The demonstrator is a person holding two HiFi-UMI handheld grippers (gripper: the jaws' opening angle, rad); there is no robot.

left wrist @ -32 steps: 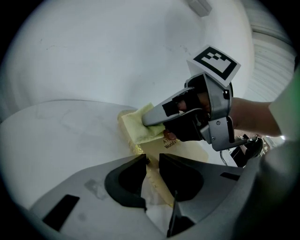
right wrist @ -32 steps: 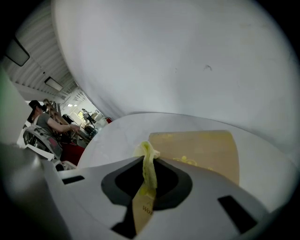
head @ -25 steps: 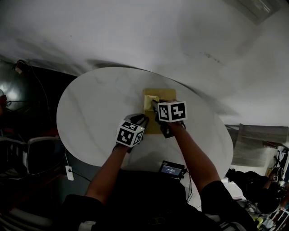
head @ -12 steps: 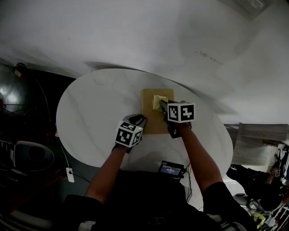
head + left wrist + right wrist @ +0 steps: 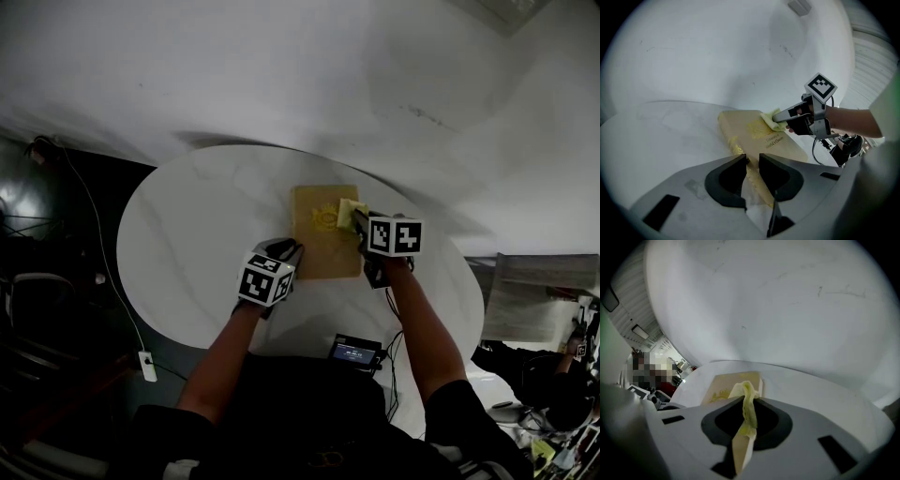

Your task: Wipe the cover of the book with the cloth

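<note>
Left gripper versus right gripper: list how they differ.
The right gripper is clamped on the yellow cloth at the far right corner of the book. The left gripper has jaws almost together, no cloth, at its near left corner. Both sit at the book's edge.

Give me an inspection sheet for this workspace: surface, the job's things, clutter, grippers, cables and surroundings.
Surface: round white table.
Job's things: tan book lies flat and closed; yellow cloth rests on its far right corner.
Clutter: small black device with a lit screen, by the table's near edge.
Grippers: left hand-held gripper shut on the book's near edge; right hand-held gripper shut on the cloth.
Cables: white cable on the floor at left; black cable loops under the right hand-held gripper.
Surroundings: white wall behind; papers at right.
</note>
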